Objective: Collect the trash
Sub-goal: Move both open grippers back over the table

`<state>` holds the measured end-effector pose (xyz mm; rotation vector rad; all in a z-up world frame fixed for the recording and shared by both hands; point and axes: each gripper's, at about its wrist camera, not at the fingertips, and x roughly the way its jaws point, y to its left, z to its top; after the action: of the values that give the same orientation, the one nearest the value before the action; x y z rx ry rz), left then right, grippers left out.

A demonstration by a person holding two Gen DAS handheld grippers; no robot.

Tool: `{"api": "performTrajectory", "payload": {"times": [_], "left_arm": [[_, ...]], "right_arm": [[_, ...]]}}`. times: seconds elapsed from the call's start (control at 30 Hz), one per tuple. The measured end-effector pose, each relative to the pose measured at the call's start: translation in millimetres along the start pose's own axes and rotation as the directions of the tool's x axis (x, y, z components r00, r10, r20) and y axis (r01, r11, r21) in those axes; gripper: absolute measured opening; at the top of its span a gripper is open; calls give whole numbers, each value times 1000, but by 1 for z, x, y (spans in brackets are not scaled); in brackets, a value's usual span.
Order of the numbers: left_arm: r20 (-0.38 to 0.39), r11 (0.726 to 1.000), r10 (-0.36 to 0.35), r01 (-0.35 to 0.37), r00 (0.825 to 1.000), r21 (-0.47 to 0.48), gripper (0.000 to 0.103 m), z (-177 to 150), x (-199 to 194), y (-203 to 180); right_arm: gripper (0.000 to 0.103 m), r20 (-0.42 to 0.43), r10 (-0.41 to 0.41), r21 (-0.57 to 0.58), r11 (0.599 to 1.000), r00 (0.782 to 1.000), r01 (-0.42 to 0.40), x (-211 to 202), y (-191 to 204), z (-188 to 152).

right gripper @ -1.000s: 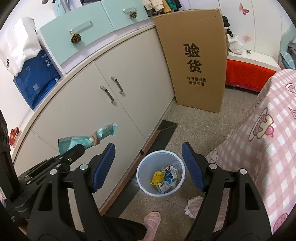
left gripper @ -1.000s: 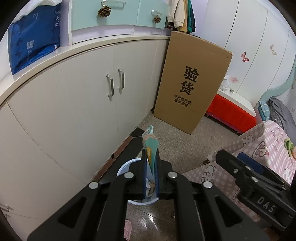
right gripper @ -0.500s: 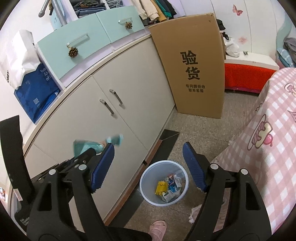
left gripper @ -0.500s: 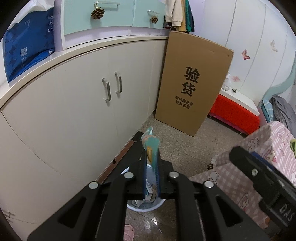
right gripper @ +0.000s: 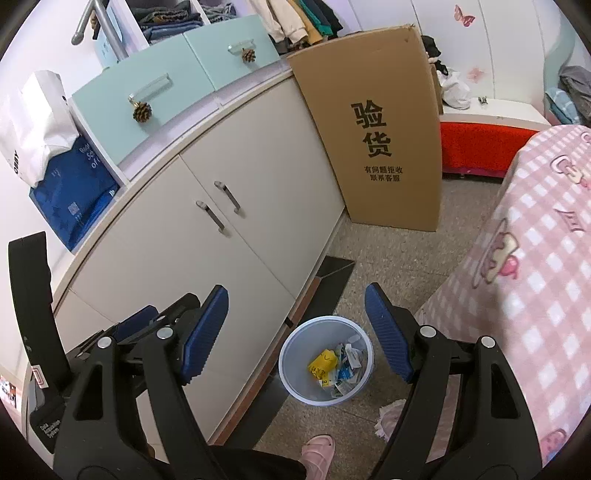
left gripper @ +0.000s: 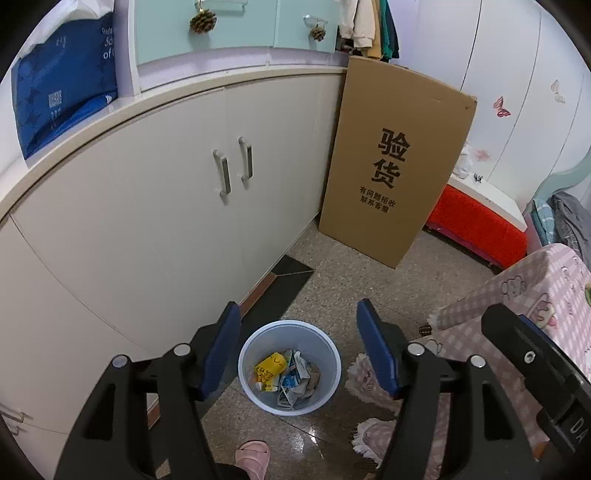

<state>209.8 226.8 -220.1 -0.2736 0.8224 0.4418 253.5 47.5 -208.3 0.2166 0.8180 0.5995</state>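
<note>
One trash bin (left gripper: 289, 369), one tall cardboard box (left gripper: 395, 166), two pine cones (left gripper: 202, 23), two cabinet door handles (left gripper: 221, 177), one pink slipper (left gripper: 253, 456), two wide-open grippers (left gripper: 297, 352).

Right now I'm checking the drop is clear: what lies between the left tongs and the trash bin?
Nothing: in the left wrist view the open left tongs hang over the trash bin, only air between.

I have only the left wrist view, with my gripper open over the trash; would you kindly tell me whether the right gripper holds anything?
Observer: No. The right gripper is open and empty, and the waste bin shows between its fingers.
Operator: Thank you. Is anything stored above the mint drawers?
Observer: Yes, folded jeans are stacked above them.
</note>
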Motion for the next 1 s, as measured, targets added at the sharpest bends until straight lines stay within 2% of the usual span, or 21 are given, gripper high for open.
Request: {"api": "performTrajectory", "payload": {"times": [0.33, 0.63, 0.8, 1.0], "left_arm": [[45, 998, -64, 63, 997, 20, 68, -2, -47, -26], [63, 984, -144, 136, 988, 113, 70, -7, -86, -93], [52, 958, -216, 201, 975, 204, 72, -10, -100, -153], [9, 902, -302, 283, 953, 325, 75, -19, -105, -238]], "right_arm": [[77, 85, -22, 21, 1000, 996, 20, -61, -17, 5], [80, 177, -102, 78, 993, 979, 89, -133, -76, 11], [81, 228, -184, 151, 977, 956, 152, -172, -129, 12], [85, 258, -313, 279, 930, 914, 240, -216, -206, 13]]}}
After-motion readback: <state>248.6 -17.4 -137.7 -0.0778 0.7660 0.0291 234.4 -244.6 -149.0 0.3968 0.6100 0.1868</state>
